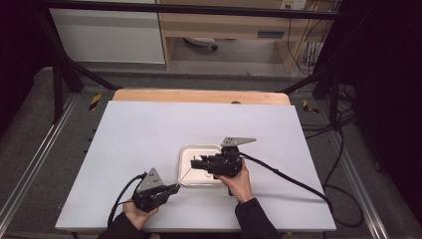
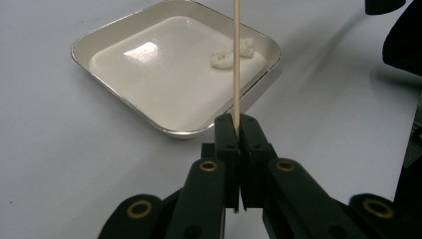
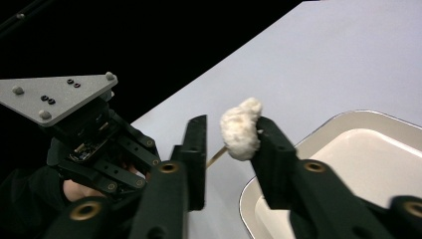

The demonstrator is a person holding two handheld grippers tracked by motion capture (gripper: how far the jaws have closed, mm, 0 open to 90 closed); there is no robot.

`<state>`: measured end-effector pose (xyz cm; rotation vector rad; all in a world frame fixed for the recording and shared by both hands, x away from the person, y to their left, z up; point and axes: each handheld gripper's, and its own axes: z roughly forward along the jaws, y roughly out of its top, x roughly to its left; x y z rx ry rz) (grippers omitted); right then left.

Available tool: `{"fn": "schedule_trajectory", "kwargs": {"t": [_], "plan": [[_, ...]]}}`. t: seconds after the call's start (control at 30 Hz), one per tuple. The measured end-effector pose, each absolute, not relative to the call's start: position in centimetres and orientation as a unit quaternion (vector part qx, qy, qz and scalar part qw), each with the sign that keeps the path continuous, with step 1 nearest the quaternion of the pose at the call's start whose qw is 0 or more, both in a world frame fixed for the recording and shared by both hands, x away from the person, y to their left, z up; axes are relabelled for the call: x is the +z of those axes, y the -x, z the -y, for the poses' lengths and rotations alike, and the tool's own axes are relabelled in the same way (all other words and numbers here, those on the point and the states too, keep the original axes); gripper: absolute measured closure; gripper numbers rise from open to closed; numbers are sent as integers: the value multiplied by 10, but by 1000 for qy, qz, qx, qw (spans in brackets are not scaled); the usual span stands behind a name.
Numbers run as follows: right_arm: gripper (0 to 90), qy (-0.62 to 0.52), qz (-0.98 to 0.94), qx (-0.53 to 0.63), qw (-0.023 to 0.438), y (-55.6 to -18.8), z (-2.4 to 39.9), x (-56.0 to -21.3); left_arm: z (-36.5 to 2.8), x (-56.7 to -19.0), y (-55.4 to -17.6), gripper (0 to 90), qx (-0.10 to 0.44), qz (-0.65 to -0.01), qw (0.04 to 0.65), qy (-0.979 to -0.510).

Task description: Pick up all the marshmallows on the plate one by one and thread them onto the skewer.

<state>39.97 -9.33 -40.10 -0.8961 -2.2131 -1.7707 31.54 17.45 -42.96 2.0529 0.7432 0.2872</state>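
Left gripper (image 2: 238, 130) sits near the front edge of the white table (image 1: 149, 134), jaws pinched fully together on a thin wooden skewer (image 2: 236, 59). The skewer runs from those jaws out over the near left corner of the shallow white tray (image 2: 124, 30) at table centre, towards the right gripper (image 3: 229, 137).

In the right gripper view a white, doughy lump (image 3: 241, 127) sits between the jaws. It rests against one jaw; the other stands apart from it, with a clear gap. Jaws partly open, so not a firm pinch. The skewer tip meets the lump from below, near its base; I cannot tell whether it has gone in. Two more white lumps (image 2: 231, 55) lie in the tray, at its right side as the left gripper view shows it.

Step in hand, as I judge it: threading the lump onto the skewer.

To do it well:
- Keep the left hand still and the skewer straight; it is thin and will flex if pushed off-axis.
- Hold the lump lightly; it looks soft and would squash or tear.
- Push along the skewer's line, through the lump's middle.
- Work above the tray so a drop lands inside.
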Motion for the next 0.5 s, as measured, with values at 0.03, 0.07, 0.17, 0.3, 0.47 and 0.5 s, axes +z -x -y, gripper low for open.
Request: {"fn": "schedule_trajectory", "kwargs": {"t": [0.03, 0.07, 0.17, 0.3, 0.47, 0.5], "plan": [[650, 300, 741, -595, 82, -399, 93, -400, -175, -430, -316, 885, 118, -301, 453, -831], [617, 299, 740, -597, 80, -399, 94, -400, -175, -430, -315, 885, 120, -301, 452, -831], [511, 302, 739, -598, 71, -399, 96, -397, -177, -429, -315, 886, 125, -298, 456, -829], [392, 301, 735, -605, 46, -399, 101, -389, -178, -429, -315, 886, 127, -298, 456, -829], [520, 299, 722, -622, 43, -400, 107, -380, -177, -429, -314, 886, 126, -295, 458, -829], [556, 301, 722, -621, 45, -401, 107, -379, -177, -429, -314, 886, 126, -295, 459, -829]]}}
